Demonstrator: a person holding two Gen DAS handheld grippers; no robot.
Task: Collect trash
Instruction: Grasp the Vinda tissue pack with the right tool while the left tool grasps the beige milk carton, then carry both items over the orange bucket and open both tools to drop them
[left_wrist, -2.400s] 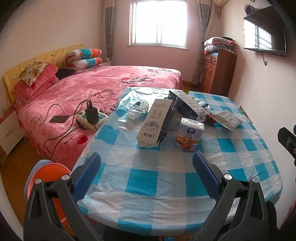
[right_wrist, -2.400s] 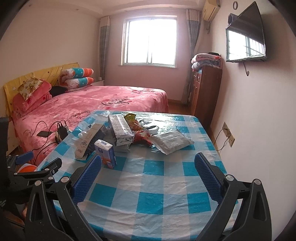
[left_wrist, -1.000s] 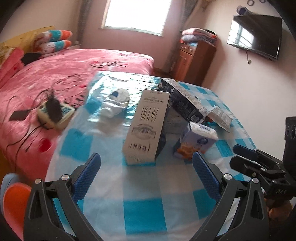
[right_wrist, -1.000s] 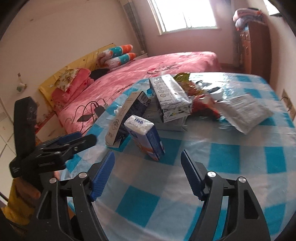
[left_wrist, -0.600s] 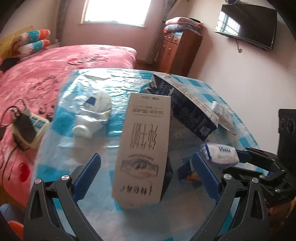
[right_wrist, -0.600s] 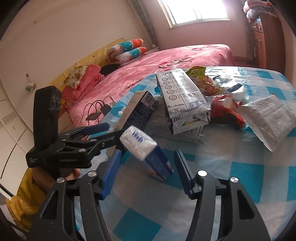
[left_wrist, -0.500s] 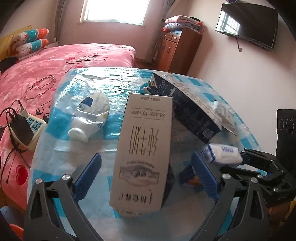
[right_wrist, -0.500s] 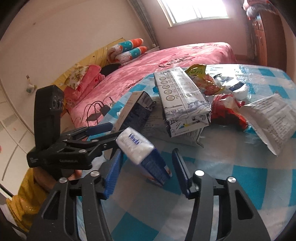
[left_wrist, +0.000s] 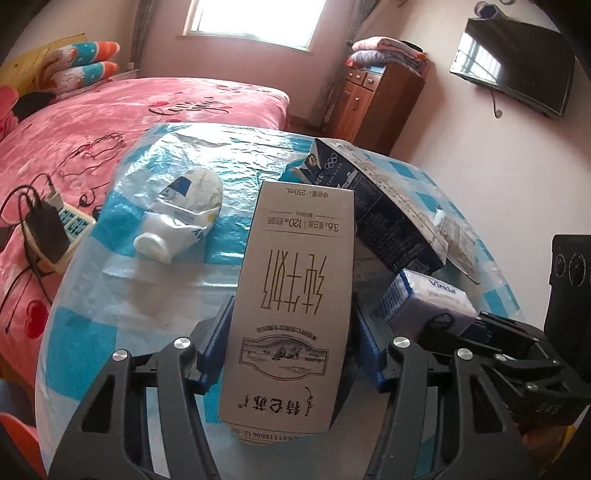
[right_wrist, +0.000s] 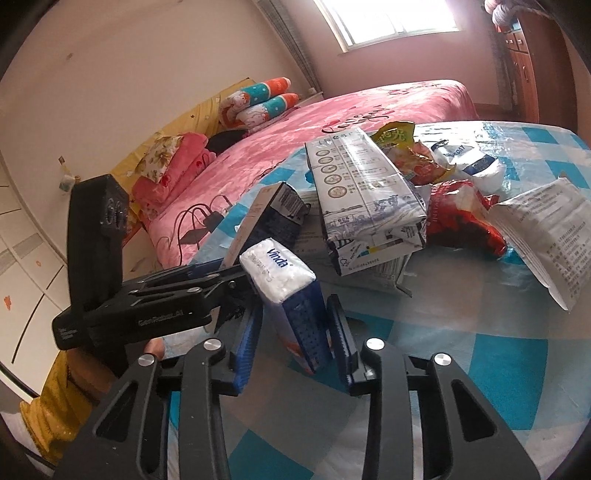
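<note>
1. My left gripper (left_wrist: 291, 350) has its jaws closed narrow on the beige milk carton (left_wrist: 295, 291), the blue pads pressing both long sides near its lower end; the carton leans up and away from me with its print upside down.
2. My right gripper (right_wrist: 295, 332) holds the Vinda tissue pack (right_wrist: 288, 291) between its jaws (pads flat against the dark blue sides, the white top tilted toward the left gripper (right_wrist: 177, 295)).
3. Taking the beige milk carton as the landmark: the tissue pack (left_wrist: 424, 299) sits just to its right, with the right gripper (left_wrist: 491, 354) behind it.
4. Behind and right of the carton, a dark blue carton (left_wrist: 373, 206) lies tilted, resting against a pile I cannot make out fully.
5. Left of the carton and apart from it, a crushed white bottle (left_wrist: 181, 214) lies on its side on the bench (left_wrist: 122, 295), which wears a blue-and-white checked cover.
6. Further right, past the dark carton (right_wrist: 354, 199) in my right view, are a red snack wrapper (right_wrist: 465, 218), a yellow-green packet (right_wrist: 397, 138) and a white printed bag (right_wrist: 543, 229).
7. Far left of the carton, a power strip with a black charger (left_wrist: 48, 225) rests on the pink bed (left_wrist: 110, 110).
</note>
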